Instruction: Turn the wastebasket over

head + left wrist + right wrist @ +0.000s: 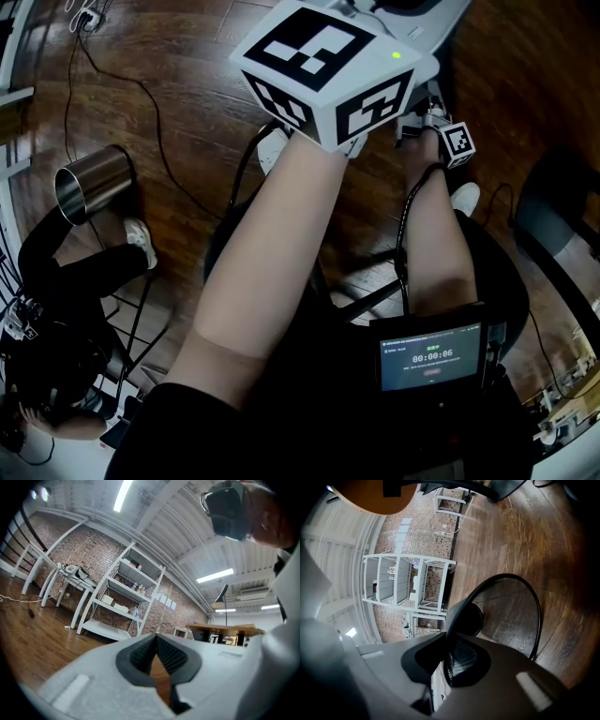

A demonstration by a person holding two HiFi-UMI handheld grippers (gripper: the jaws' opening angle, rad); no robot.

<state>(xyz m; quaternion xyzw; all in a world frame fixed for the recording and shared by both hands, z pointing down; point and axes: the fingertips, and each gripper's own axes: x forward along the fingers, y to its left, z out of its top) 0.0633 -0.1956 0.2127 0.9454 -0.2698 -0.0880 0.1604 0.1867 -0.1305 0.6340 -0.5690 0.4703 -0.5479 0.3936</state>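
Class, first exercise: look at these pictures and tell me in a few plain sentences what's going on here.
A person holds a gripper in each hand above a wooden floor. The right gripper has its jaws closed on the rim of a black mesh wastebasket, which appears to lie on its side. The left gripper is shut and empty, pointing away towards shelves.

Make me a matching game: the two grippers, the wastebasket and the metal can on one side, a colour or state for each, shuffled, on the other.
1. left gripper
2. right gripper
3. wastebasket
4. metal can

A. shiny silver
B. black mesh
C. shut on a rim
D. shut, nothing in it

Pairs: 1-D, 2-C, 3-B, 4-A
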